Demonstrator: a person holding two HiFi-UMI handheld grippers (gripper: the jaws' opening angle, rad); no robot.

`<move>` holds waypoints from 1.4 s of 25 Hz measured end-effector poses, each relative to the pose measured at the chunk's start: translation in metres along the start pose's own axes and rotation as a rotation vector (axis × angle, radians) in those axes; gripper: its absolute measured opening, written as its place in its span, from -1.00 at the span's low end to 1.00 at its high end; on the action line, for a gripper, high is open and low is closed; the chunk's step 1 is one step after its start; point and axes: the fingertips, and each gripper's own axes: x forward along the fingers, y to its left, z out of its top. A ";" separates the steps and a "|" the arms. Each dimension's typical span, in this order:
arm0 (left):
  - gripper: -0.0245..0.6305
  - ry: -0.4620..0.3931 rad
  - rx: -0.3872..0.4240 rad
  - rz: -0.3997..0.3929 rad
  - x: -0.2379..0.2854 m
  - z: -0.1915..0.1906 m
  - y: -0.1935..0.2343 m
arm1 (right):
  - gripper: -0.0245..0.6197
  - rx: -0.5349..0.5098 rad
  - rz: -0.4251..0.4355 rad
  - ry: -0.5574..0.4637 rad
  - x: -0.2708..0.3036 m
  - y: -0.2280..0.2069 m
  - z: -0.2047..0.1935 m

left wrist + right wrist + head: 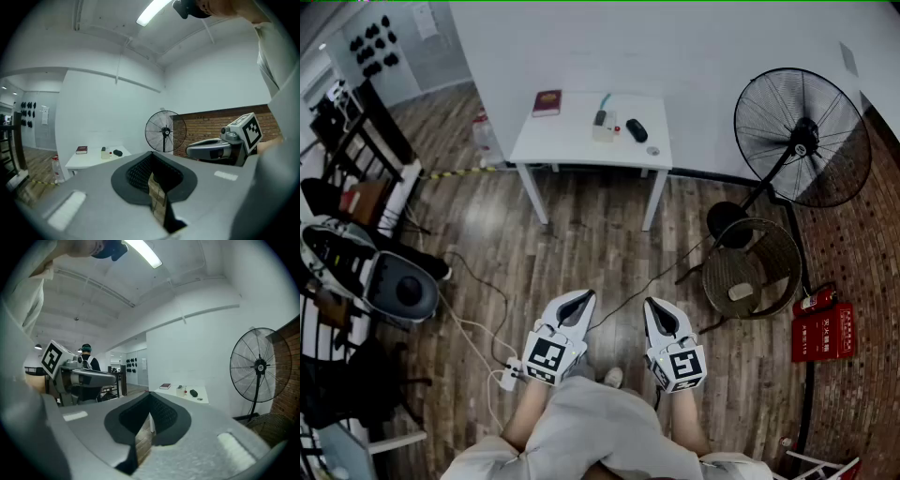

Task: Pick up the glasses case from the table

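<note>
The black glasses case (637, 130) lies on a small white table (572, 141) across the room; it also shows as a dark spot in the left gripper view (117, 152) and the right gripper view (193, 393). Near it are a dark red book (547, 102), a small bottle (603, 126) and a small round thing (652, 150). My left gripper (578, 298) (150, 153) and right gripper (654, 305) (150, 393) are held side by side close to my body, far short of the table. Both are shut, with nothing between the jaws.
A large standing fan (802, 141) and a round wicker basket (752, 267) are at the right, with a red box (823, 326) by the brick wall. Cables and a power strip (508, 375) lie on the wooden floor. Equipment (394, 281) crowds the left. A person (86, 357) stands in the background.
</note>
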 end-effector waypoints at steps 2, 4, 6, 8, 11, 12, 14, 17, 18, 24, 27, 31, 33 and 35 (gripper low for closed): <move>-0.87 0.009 0.001 -0.005 -0.001 0.004 -0.008 | -0.91 0.000 -0.013 -0.013 -0.004 -0.001 0.003; -0.87 0.010 0.001 -0.005 0.000 0.006 -0.013 | -0.91 0.002 -0.016 -0.027 -0.008 -0.003 0.006; -0.87 0.002 0.005 -0.005 0.003 0.005 -0.014 | -0.91 0.002 -0.014 -0.028 -0.008 -0.005 0.007; -0.87 -0.005 0.010 -0.011 0.008 0.003 -0.013 | -0.91 -0.005 -0.010 -0.019 -0.004 -0.008 0.005; -0.87 -0.007 0.007 -0.005 0.018 0.003 -0.008 | -0.91 -0.017 -0.003 -0.012 0.005 -0.016 0.005; -0.87 -0.004 0.001 0.001 0.021 0.006 -0.004 | -0.91 -0.019 -0.003 -0.012 0.009 -0.019 0.005; -0.87 0.000 -0.008 0.009 0.030 0.010 0.004 | -0.91 -0.024 -0.005 -0.008 0.019 -0.025 0.005; -0.87 -0.015 -0.002 -0.002 0.047 0.007 0.020 | -0.91 -0.029 -0.009 -0.004 0.040 -0.036 0.006; -0.87 -0.020 -0.001 -0.006 0.054 0.007 0.027 | -0.91 -0.030 -0.011 -0.002 0.049 -0.040 0.007; -0.87 -0.021 -0.008 -0.034 0.104 0.007 0.078 | -0.91 -0.031 -0.033 0.014 0.112 -0.069 0.012; -0.87 -0.013 -0.009 -0.046 0.125 0.011 0.105 | -0.91 -0.025 -0.048 0.027 0.143 -0.081 0.016; -0.87 -0.012 -0.016 -0.057 0.149 0.018 0.141 | -0.91 -0.020 -0.064 0.036 0.183 -0.091 0.024; -0.87 -0.012 -0.018 -0.067 0.159 0.020 0.154 | -0.91 -0.018 -0.069 0.039 0.199 -0.095 0.026; -0.87 -0.012 -0.018 -0.078 0.169 0.021 0.168 | -0.91 -0.018 -0.077 0.042 0.215 -0.099 0.028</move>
